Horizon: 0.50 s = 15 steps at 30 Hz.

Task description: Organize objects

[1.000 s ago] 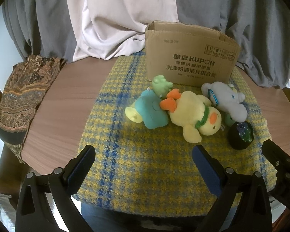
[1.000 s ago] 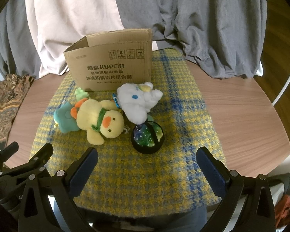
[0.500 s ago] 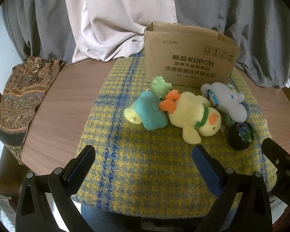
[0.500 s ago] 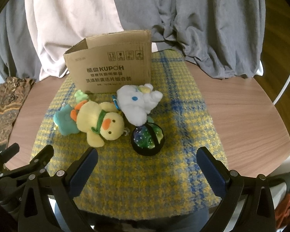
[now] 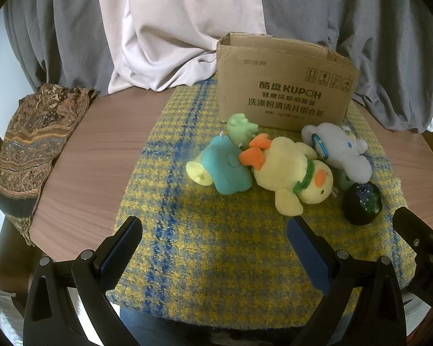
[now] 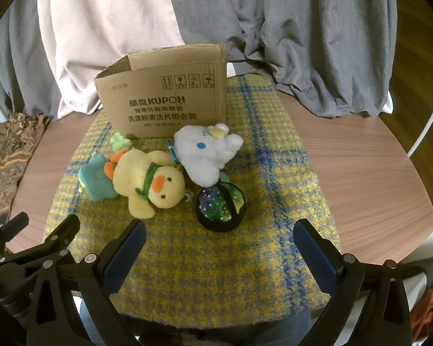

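Both tools, left tool (image 5: 216,245) and right tool (image 6: 219,245), gape empty before the yellow duck (image 6: 150,181).

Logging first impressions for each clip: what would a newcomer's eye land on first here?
Probably the yellow duck plush lying mid-cloth among other soft toys, with the white plush right beside it. Behind them stands the open cardboard box, and a dark speckled ball sits nearest the open right gripper.
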Motion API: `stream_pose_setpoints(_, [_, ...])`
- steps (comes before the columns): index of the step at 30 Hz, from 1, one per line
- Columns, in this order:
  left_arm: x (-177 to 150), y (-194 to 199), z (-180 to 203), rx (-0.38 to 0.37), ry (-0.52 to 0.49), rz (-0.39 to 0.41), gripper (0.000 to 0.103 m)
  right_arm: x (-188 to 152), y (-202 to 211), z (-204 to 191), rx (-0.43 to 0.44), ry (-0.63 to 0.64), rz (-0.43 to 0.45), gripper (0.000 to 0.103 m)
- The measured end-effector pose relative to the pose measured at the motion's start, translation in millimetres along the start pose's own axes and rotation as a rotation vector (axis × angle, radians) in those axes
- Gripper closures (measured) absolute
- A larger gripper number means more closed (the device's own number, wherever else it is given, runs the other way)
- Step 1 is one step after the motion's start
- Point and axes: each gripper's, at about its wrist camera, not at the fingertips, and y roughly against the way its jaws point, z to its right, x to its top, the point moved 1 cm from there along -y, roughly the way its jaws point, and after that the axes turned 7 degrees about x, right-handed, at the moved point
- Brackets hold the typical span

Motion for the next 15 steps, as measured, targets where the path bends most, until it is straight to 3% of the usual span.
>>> stream_pose_setpoints(15, [-4.9,-11.3,14.3,0.002,-0.030,0.022,0.001,-0.8,-11.4,7.9,-0.013,0.000,0.002,0.001])
